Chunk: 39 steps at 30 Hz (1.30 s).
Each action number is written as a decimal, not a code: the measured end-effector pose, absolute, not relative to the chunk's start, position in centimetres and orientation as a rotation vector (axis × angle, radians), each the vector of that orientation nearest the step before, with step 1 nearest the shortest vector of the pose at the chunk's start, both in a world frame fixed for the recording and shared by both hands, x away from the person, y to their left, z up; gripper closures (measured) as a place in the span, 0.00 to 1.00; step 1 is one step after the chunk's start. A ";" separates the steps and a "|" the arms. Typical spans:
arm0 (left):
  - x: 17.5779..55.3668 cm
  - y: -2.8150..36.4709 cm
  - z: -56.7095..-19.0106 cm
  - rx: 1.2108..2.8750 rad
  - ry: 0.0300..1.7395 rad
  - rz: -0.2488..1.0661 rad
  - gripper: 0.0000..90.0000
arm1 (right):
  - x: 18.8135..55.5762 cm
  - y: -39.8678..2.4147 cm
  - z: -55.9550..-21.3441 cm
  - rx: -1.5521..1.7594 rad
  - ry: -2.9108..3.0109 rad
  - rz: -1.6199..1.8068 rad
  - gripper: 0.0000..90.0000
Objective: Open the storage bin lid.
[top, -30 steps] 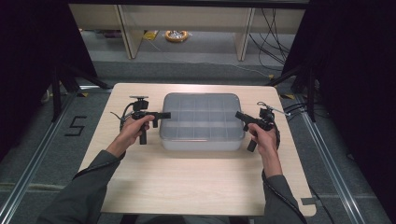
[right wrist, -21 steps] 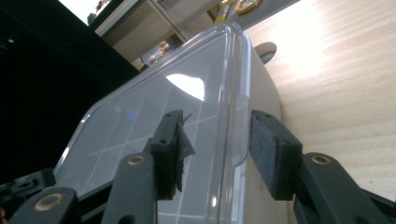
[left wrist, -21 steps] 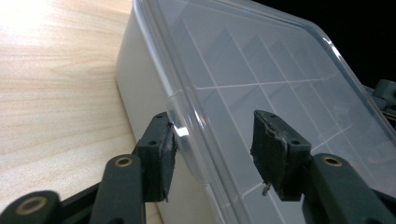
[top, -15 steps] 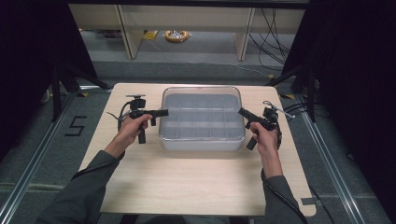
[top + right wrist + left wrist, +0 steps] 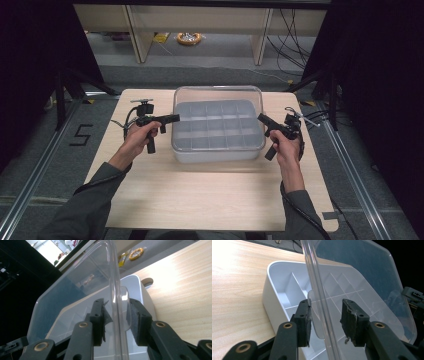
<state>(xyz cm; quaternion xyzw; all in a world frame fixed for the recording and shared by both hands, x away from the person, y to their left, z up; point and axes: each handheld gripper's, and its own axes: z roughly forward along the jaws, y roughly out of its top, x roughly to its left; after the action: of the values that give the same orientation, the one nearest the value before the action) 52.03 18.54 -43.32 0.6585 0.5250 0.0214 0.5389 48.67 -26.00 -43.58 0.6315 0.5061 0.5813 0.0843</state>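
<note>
A white box [image 5: 215, 154] with several compartments sits in the middle of the wooden table [image 5: 200, 200]. Its clear lid [image 5: 218, 93] hangs lifted above it, tilted. My left gripper [image 5: 175, 118] holds the lid's left edge and my right gripper [image 5: 260, 118] its right edge. In the left gripper view the jaws [image 5: 325, 322] straddle the clear lid [image 5: 362, 270] at its rim tab, over the open white box [image 5: 277, 290]. The right gripper view has the jaws [image 5: 115, 317] closed on the rim of the lid [image 5: 75, 285], with the box [image 5: 140, 290] below.
Bare table lies in front of the box and to both sides. Beyond the far edge, an orange ring [image 5: 189, 38] lies on the floor near shelf legs. A "5" mark [image 5: 81, 135] is on the floor at left. Cables trail at right.
The lid, lying flat on the box a second ago, has come up off it and now hangs tilted between both grippers. The hands have risen slightly.
</note>
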 end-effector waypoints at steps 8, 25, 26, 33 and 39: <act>50.9 19.1 -42.4 1.549 1.233 0.060 0.66 | 48.2 -25.7 -43.0 1.833 1.523 1.753 0.75; 47.0 19.0 -42.1 1.575 1.192 0.056 0.66 | 46.0 -25.7 -42.6 1.834 1.527 1.745 0.73; 46.9 19.0 -42.0 1.576 1.196 0.051 0.66 | 45.8 -25.7 -42.6 1.843 1.527 1.740 0.73; 45.9 18.8 -42.3 1.584 1.186 0.043 0.66 | 44.4 -26.1 -42.7 1.808 1.546 1.721 0.73; 44.6 18.9 -42.6 1.597 1.181 0.031 0.66 | 43.2 -26.1 -42.8 1.810 1.553 1.705 0.73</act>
<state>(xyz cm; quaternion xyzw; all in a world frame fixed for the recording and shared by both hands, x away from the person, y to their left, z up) 44.61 18.91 -42.58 0.6735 0.4980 0.0130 0.5461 43.15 -26.05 -42.79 0.6140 0.5268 0.5783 0.1051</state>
